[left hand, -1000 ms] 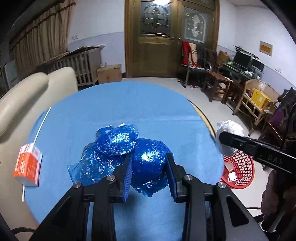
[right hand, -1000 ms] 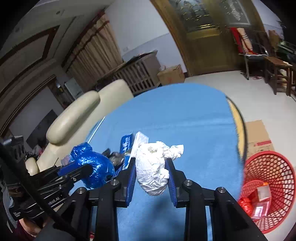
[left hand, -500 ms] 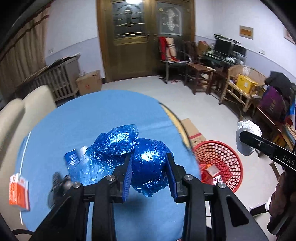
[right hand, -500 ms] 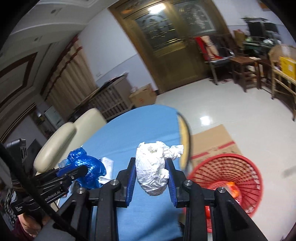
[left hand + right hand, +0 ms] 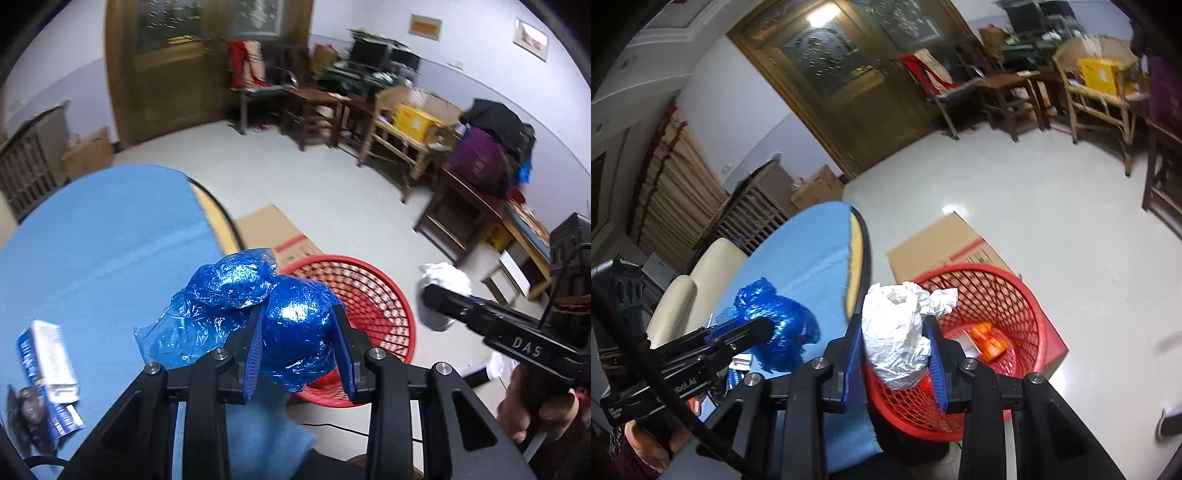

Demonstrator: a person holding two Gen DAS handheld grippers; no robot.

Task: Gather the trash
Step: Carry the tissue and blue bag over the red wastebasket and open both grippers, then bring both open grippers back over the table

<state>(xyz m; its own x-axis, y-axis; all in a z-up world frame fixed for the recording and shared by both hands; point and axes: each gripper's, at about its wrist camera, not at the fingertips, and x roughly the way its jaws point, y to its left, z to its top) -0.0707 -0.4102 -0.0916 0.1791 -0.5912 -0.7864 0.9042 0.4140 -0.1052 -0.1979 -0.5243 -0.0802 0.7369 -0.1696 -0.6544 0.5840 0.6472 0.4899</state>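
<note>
Over the blue counter's (image 5: 92, 236) edge, left gripper (image 5: 300, 345) fingers pinching a crumpled blue plastic bag (image 5: 258, 310), hiding the red mesh basket's (image 5: 373, 295) near rim. Rightward, right gripper (image 5: 894, 354) fingers clamping a white paper wad (image 5: 899, 332) above the basket; contents half-hidden, blurry.

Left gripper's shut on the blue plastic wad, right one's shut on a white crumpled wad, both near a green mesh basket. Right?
Nearly. The mesh basket is red, not green, as the right wrist view shows. The rest holds: the left gripper is shut on the blue plastic wad, the right gripper on the white crumpled wad.
</note>
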